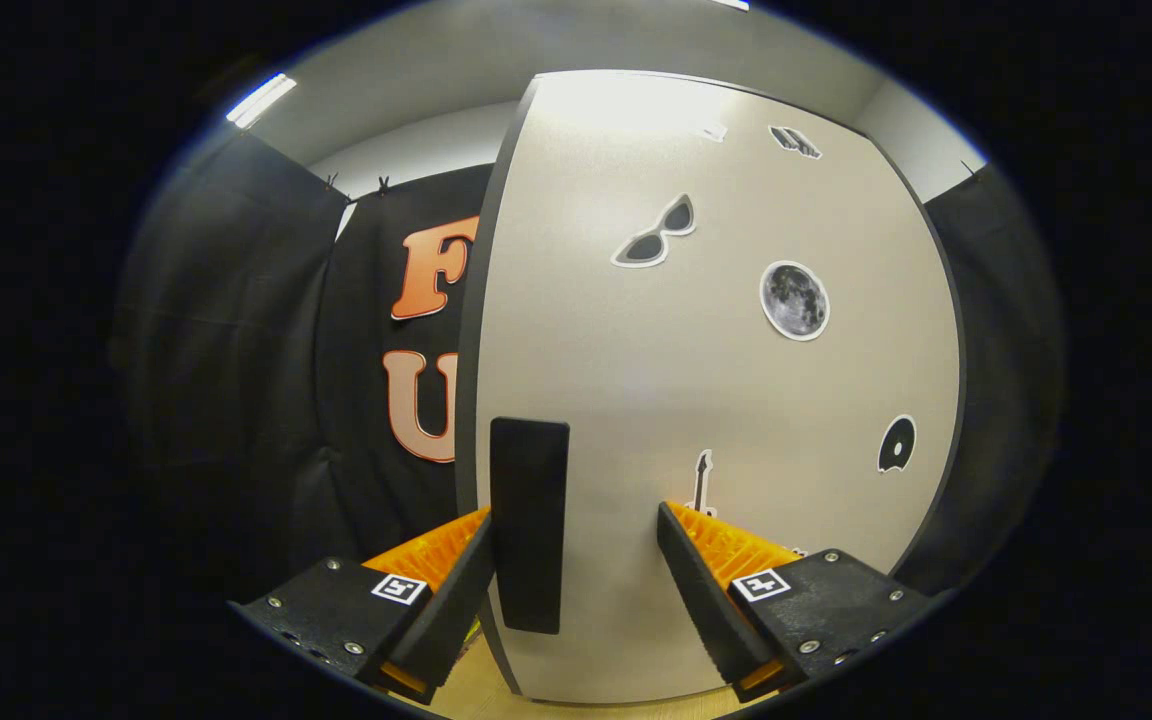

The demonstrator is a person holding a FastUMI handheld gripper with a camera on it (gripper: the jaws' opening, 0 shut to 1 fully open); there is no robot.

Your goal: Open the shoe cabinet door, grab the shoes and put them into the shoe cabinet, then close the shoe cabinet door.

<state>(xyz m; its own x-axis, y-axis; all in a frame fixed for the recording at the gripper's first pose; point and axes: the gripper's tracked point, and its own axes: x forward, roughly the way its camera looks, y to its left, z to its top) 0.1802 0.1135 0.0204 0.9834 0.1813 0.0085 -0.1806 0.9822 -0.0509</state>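
The shoe cabinet door [736,400] is a pale panel with dark edges, directly ahead of me and very close. It carries stickers: sunglasses [656,235], a moon [794,300], a record [896,444] and a small guitar [701,480]. A black upright handle [529,525] sits by the door's left edge. My gripper [574,515] is open, and the handle stands between its fingers. The left finger is right beside the handle, while the right finger [696,570] stays a clear gap away. I cannot tell whether the left finger touches the handle.
Black booth cloth [236,350] hangs to the left of the door and beyond its right edge. A strip of light wooden floor [476,690] shows under the door. A ceiling lamp [261,100] glows overhead to the left.
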